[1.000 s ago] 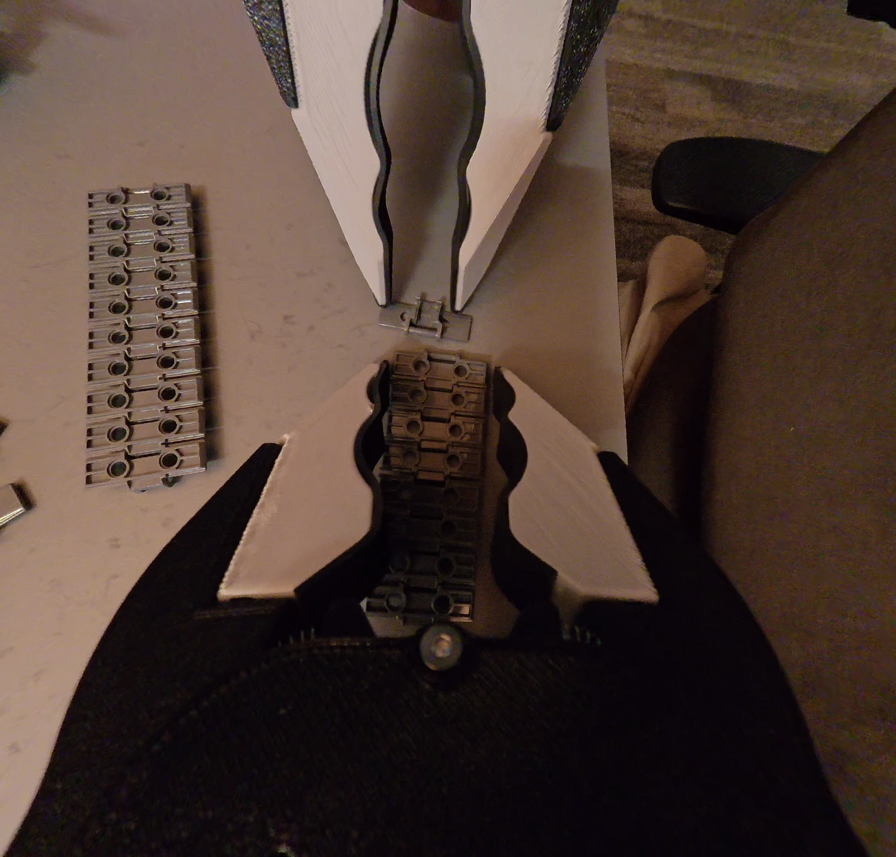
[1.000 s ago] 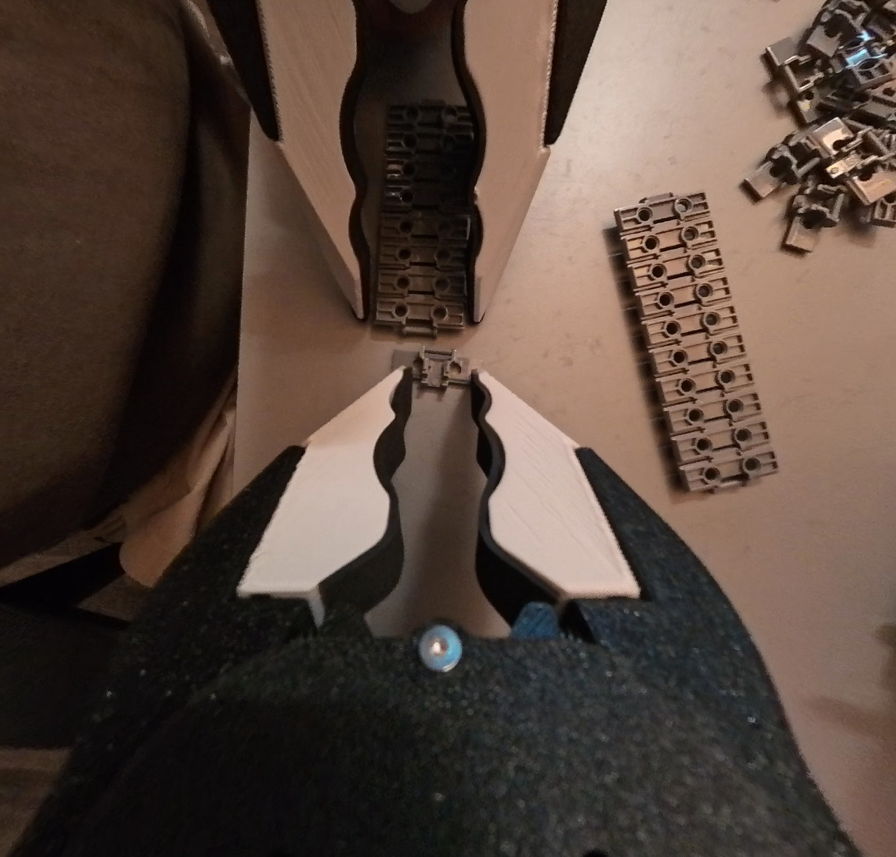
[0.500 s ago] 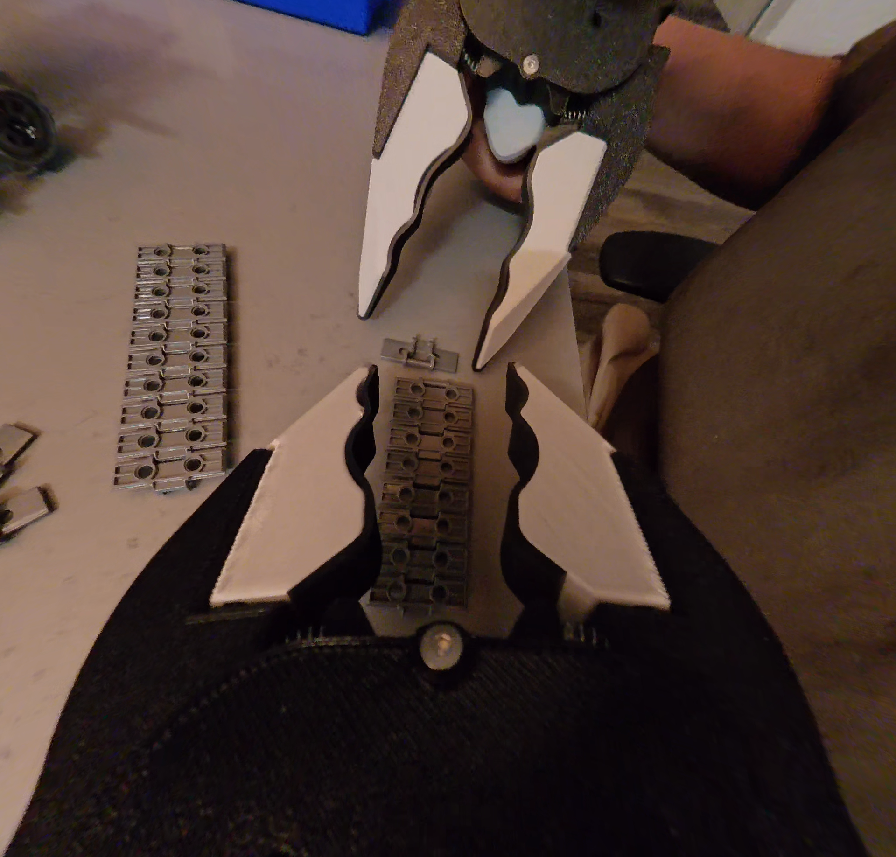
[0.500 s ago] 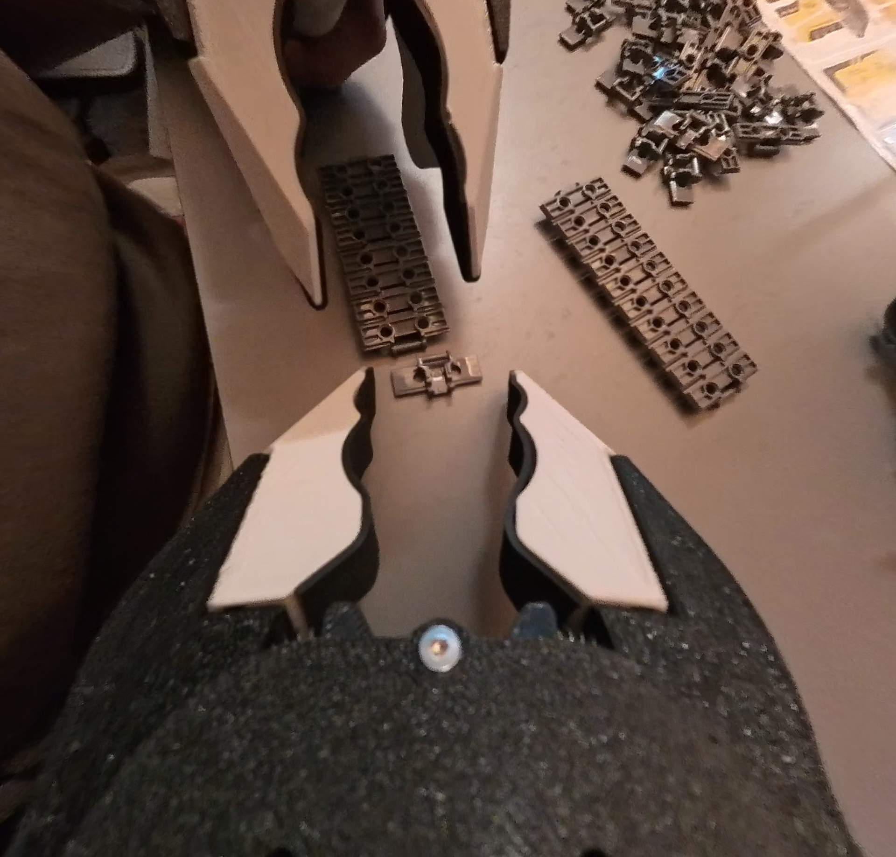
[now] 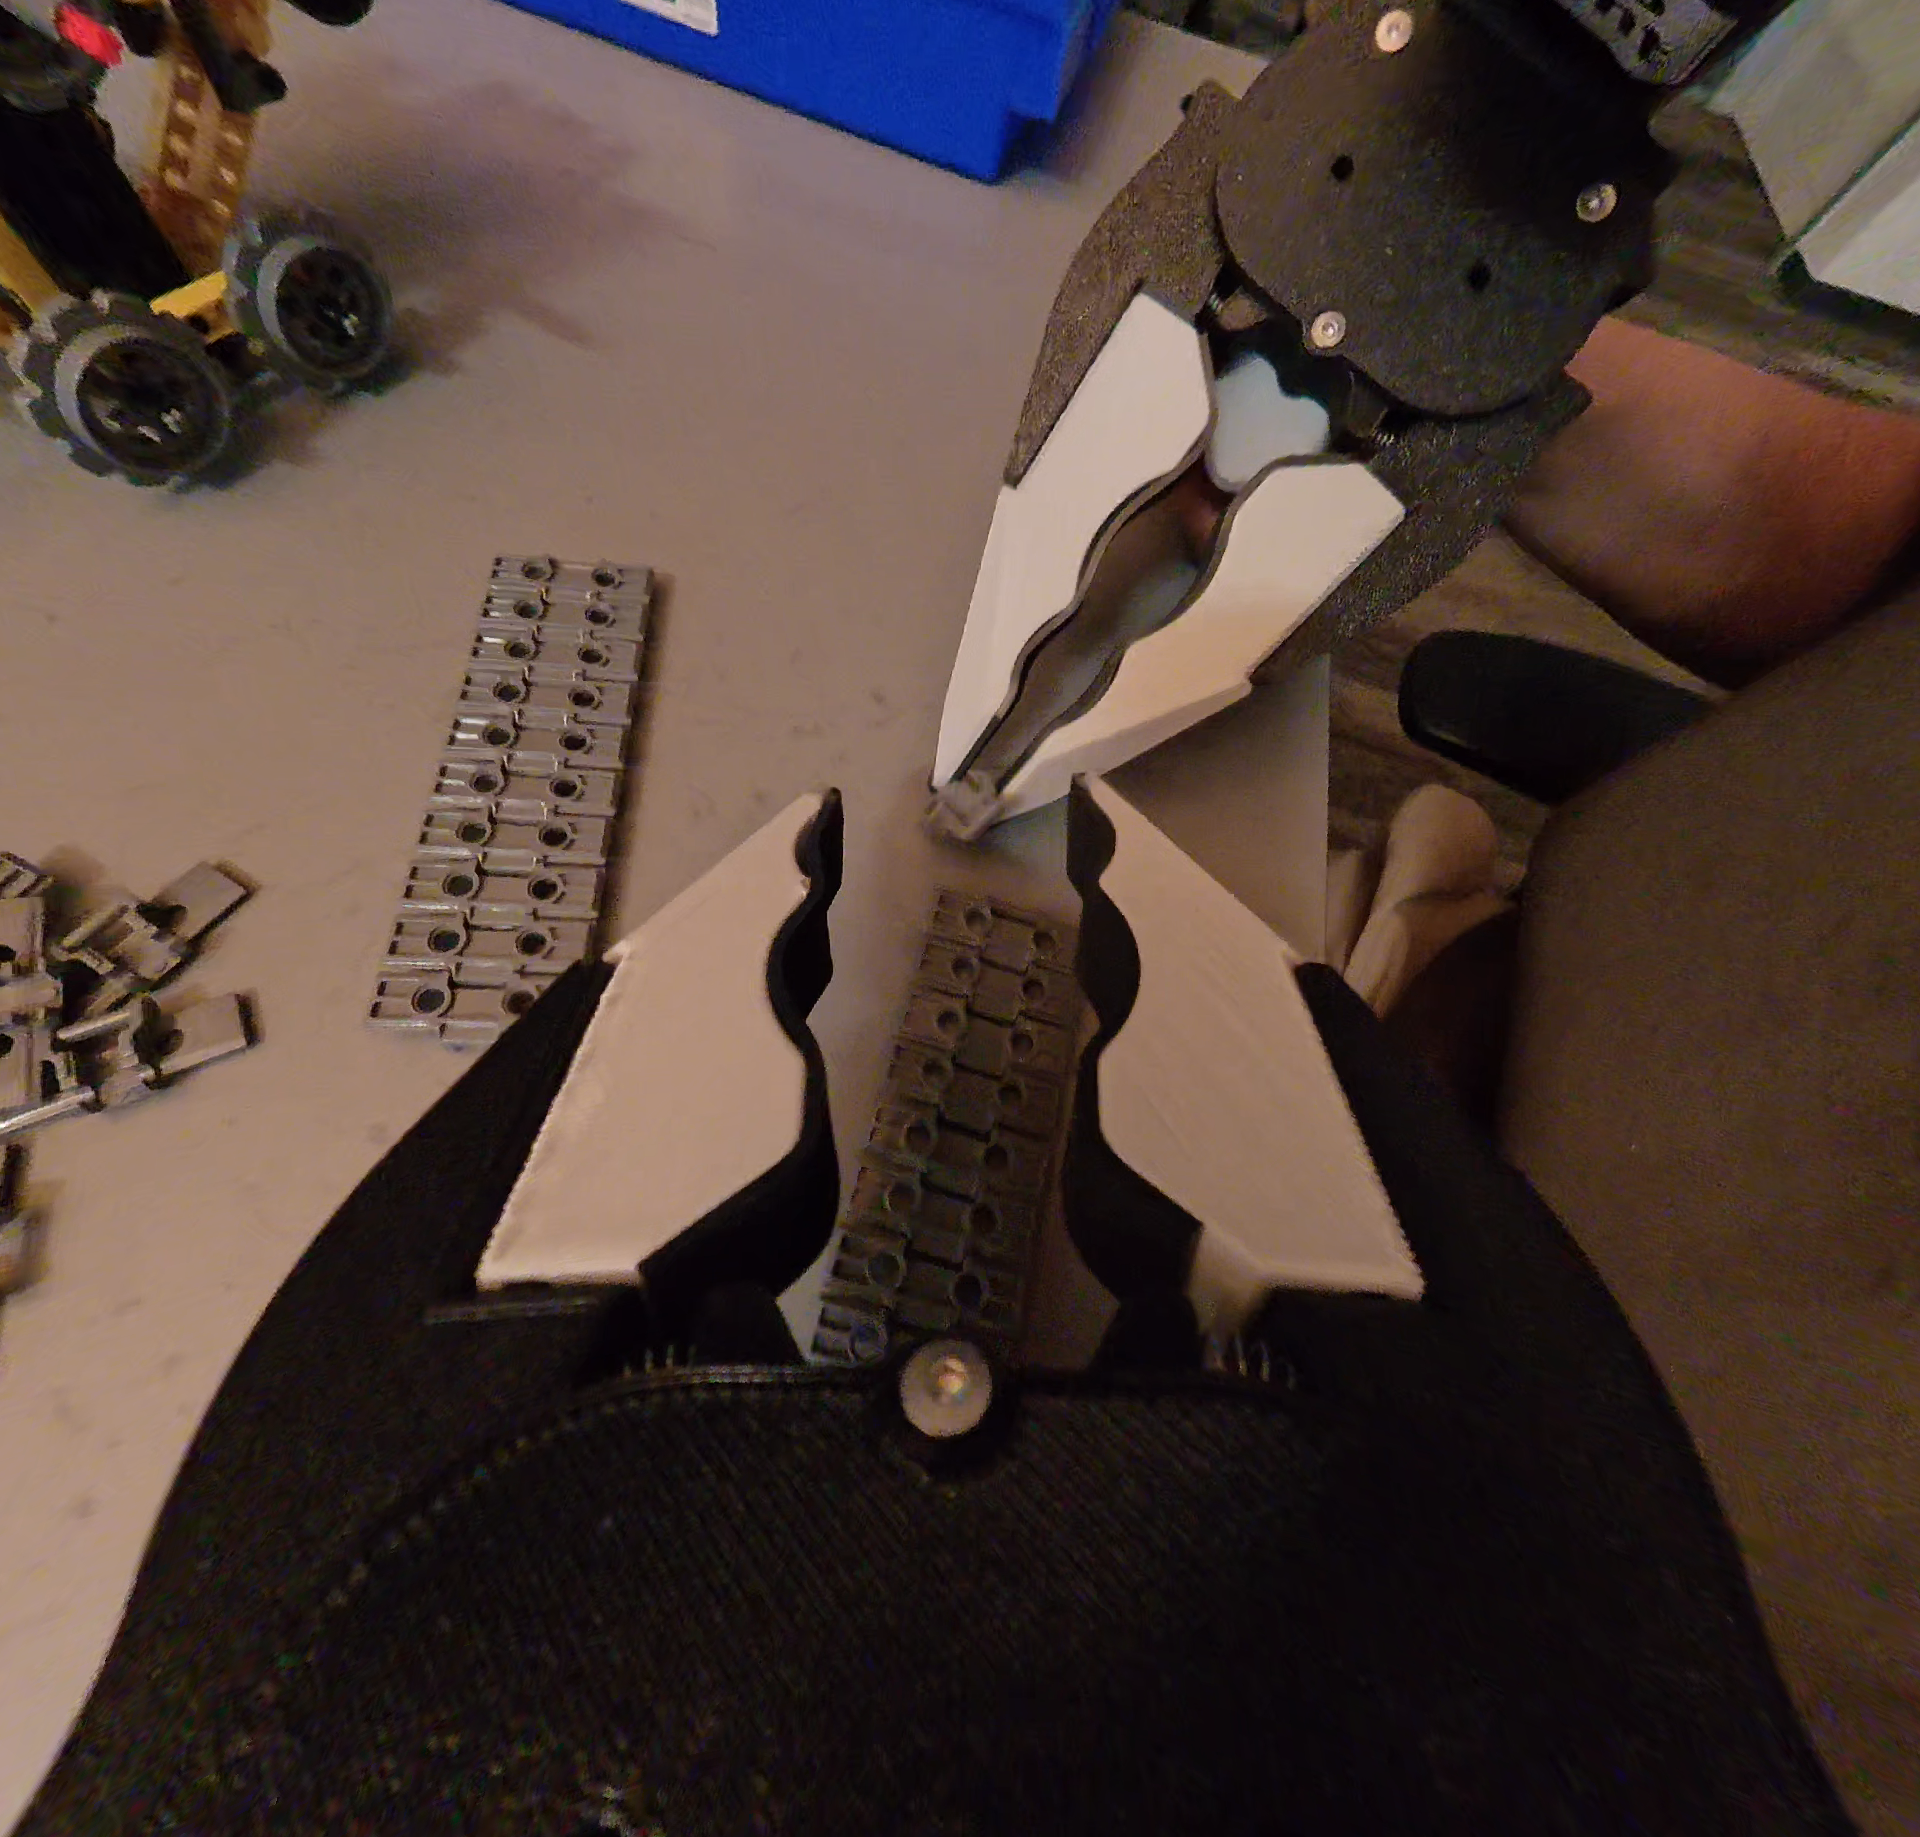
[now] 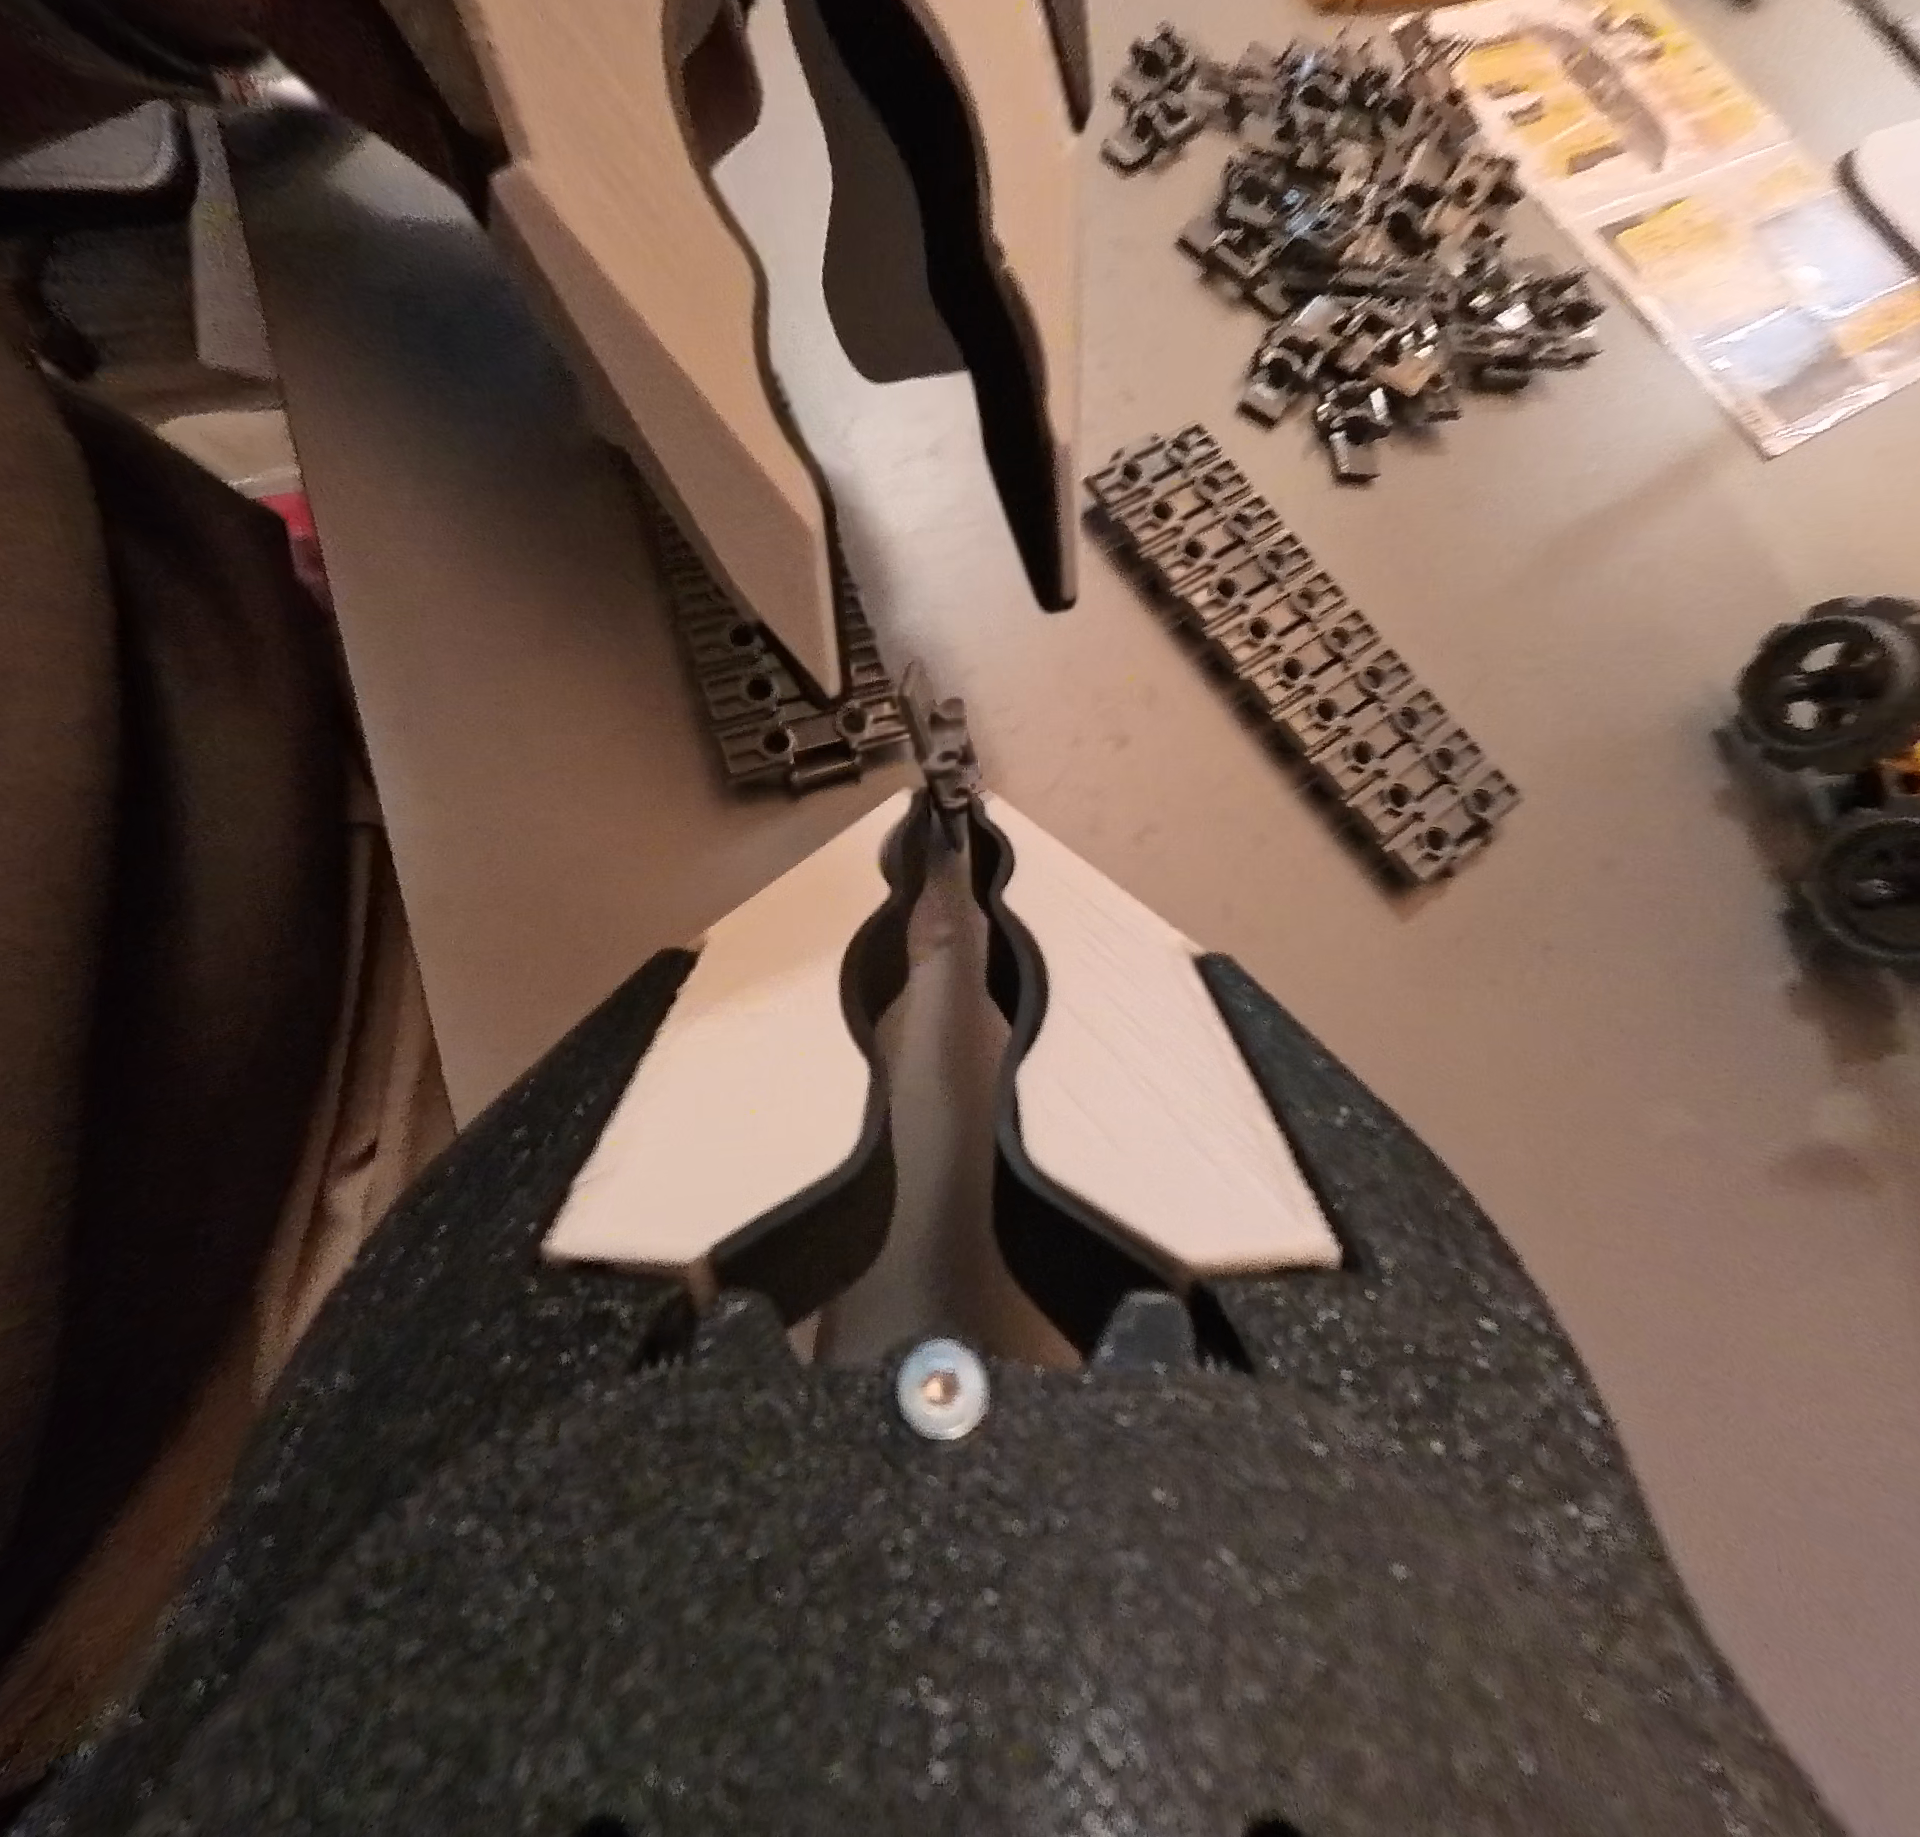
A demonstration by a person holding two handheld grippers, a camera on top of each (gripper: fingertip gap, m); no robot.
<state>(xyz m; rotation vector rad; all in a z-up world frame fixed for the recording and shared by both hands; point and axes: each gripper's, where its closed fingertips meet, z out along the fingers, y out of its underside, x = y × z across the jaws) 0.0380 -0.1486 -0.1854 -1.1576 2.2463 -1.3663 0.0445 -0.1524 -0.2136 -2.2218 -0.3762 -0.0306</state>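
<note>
My right gripper (image 6: 945, 800) is shut on a single grey track link (image 6: 940, 743), held on edge just above the table. In the left wrist view the same gripper (image 5: 982, 795) comes down from the upper right with the link (image 5: 961, 811) at its tips. My left gripper (image 5: 951, 852) is open and empty, raised above a short grey strip of joined track links (image 5: 961, 1112) lying flat between its fingers. In the right wrist view the short strip (image 6: 790, 738) lies just left of the held link, partly hidden by the left gripper's finger (image 6: 727, 437).
A longer joined track strip (image 5: 520, 800) (image 6: 1299, 655) lies beside it. Loose links form a pile (image 6: 1351, 229) (image 5: 104, 977). A yellow and black wheeled model (image 5: 156, 333), a blue bin (image 5: 831, 21) and an instruction booklet (image 6: 1662, 177) stand farther out. The table edge (image 5: 1325, 800) and chair are close. My left and right fingertips are right by each other.
My left gripper opened off the short strip and rose. My right gripper let the single link go, then shut on it again and tipped it on edge.
</note>
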